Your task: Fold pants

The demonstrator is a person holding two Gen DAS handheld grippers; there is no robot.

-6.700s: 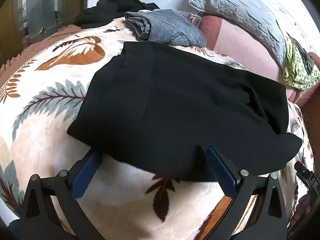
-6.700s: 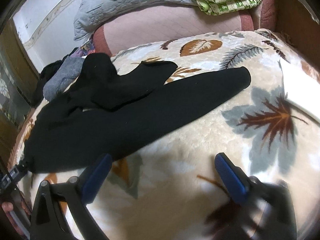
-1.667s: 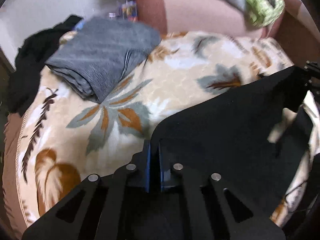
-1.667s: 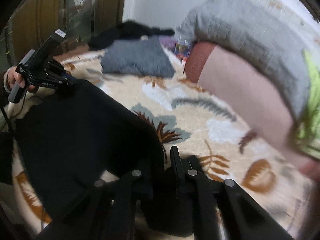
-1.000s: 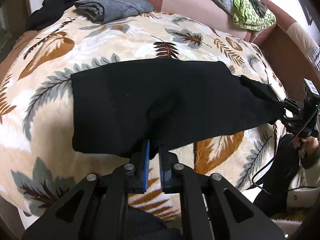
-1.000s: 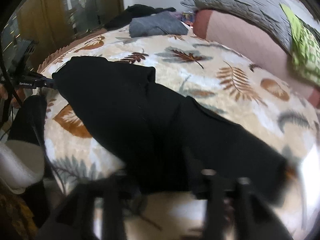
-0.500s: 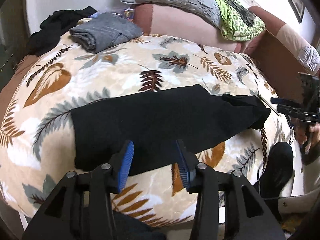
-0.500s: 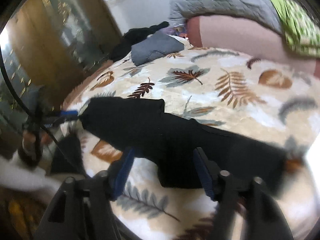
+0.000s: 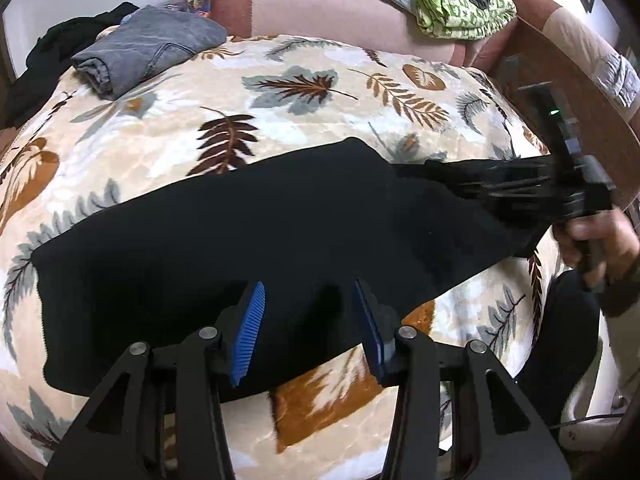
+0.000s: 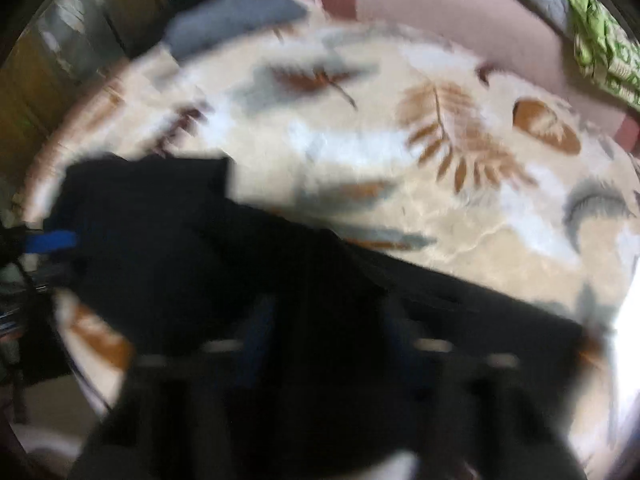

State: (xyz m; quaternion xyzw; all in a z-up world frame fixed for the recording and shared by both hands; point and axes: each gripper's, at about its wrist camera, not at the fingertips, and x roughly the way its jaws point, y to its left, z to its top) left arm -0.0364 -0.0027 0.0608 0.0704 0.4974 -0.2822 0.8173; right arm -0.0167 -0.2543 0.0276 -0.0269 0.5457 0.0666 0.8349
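The black pants (image 9: 240, 232) lie folded lengthwise in a long strip across the leaf-patterned blanket (image 9: 320, 92). My left gripper (image 9: 310, 320) is open over the strip's near edge, its blue pads (image 9: 250, 328) apart with black fabric under them. My right gripper (image 9: 456, 180), held by a hand (image 9: 592, 236), reaches onto the strip's right end and is blurred. In the right wrist view its jaws (image 10: 328, 320) are closing, still apart, with the pants (image 10: 180, 248) between them. The left gripper's blue pad (image 10: 52, 240) shows at that view's left edge.
Folded grey jeans (image 9: 148, 48) and a black garment (image 9: 60, 44) lie at the far left of the bed. A pink headboard cushion (image 9: 320, 4), a grey quilt and a green cloth (image 9: 460, 4) sit behind. A wooden bed frame (image 9: 560, 92) runs along the right.
My left gripper, shut on the pants' near edge a second ago, opened and moved in over the edge. The right gripper swung onto the pants' right end. The pants now lie flat.
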